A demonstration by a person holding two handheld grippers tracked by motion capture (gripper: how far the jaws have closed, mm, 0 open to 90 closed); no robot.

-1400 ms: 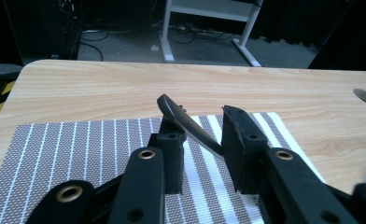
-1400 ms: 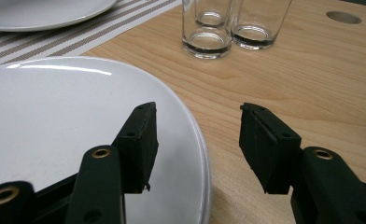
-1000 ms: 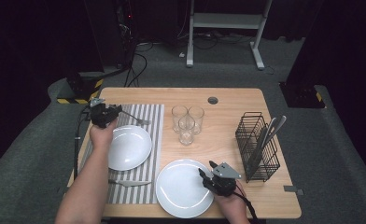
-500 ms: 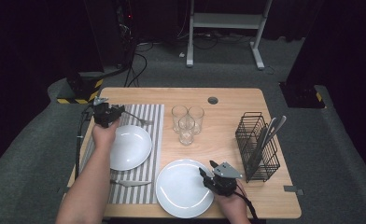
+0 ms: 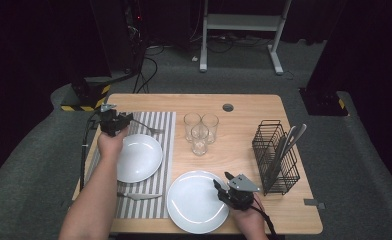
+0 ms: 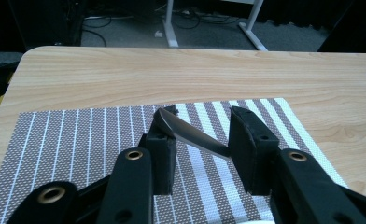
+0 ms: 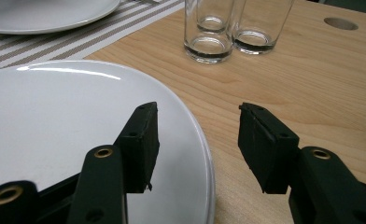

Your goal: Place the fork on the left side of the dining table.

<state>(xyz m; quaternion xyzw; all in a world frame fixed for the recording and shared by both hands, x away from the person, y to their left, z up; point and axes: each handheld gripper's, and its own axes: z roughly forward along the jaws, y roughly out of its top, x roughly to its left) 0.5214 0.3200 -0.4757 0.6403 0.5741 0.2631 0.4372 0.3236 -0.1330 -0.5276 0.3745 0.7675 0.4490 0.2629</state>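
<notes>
A dark room surrounds your light wooden worktop [image 5: 244, 107], which sits on grey carpet with a white desk frame well behind it. Take the striped placemat [image 5: 156, 150] as your landmark.

Your left claw [image 5: 115, 121] sits over the mat's far left corner, near the worktop's left edge. In the left gripper view a fork handle [image 6: 190, 133] lies slantwise between the jaws; they have just been opening, and its ends sit against the inner faces of the pads, though you cannot tell whether they still press on it. In the high view the fork [image 5: 149, 128] runs rightward from the claw along the mat's far edge. Bare wood lies beyond that edge.

A small white plate [image 5: 139, 157] rests on the mat's middle, just beside your left hand, and another utensil [image 5: 139, 196] lies on the mat's near part.

Right of the mat's near end lies the large white plate [image 5: 194, 200], close to the worktop's near edge. Your right claw [image 5: 223, 186] is at that plate's right rim, jaws apart: one pad [image 7: 141, 140] is over the plate, the other over bare wood, pinching nothing.

Three glasses [image 5: 200, 131] cluster right of the mat's far end. A black wire cutlery basket [image 5: 276, 157] stands farther right, near the right edge, with open wood between it and the glasses.
</notes>
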